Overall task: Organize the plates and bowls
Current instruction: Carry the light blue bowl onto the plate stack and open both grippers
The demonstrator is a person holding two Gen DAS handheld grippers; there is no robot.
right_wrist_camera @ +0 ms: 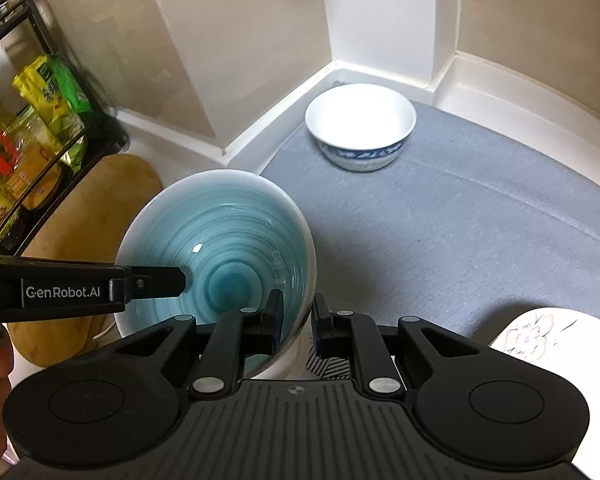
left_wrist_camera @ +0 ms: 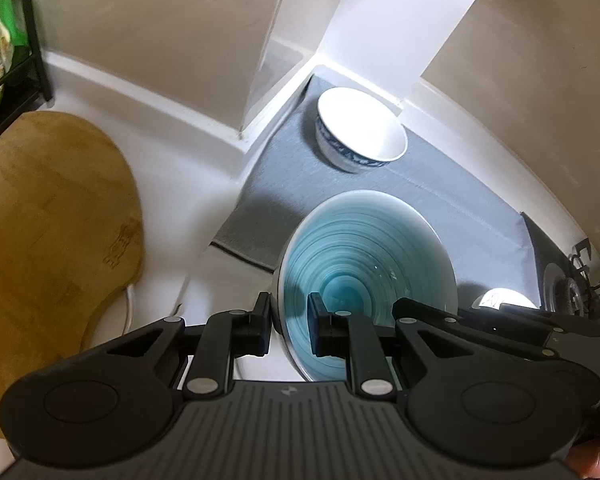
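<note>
A teal spiral-glazed bowl (left_wrist_camera: 364, 252) (right_wrist_camera: 220, 240) is held in the air, tilted, above the front left edge of a grey mat (left_wrist_camera: 452, 200) (right_wrist_camera: 460, 220). My left gripper (left_wrist_camera: 289, 322) is shut on its left rim; it also shows in the right wrist view (right_wrist_camera: 160, 280). My right gripper (right_wrist_camera: 298, 322) is shut on its right rim; its body shows in the left wrist view (left_wrist_camera: 480, 320). A white bowl with a blue patterned band (left_wrist_camera: 360, 132) (right_wrist_camera: 360, 126) stands empty at the mat's far corner. A white floral plate (right_wrist_camera: 548, 336) (left_wrist_camera: 504, 300) lies at the right.
A wooden cutting board (left_wrist_camera: 48, 220) (right_wrist_camera: 88, 208) lies on the white counter at left. A black rack with packets and jars (right_wrist_camera: 24, 132) (left_wrist_camera: 4, 40) stands behind it. A gas stove (left_wrist_camera: 572, 280) is at the right. Walls and a white pillar (right_wrist_camera: 380, 16) close off the back.
</note>
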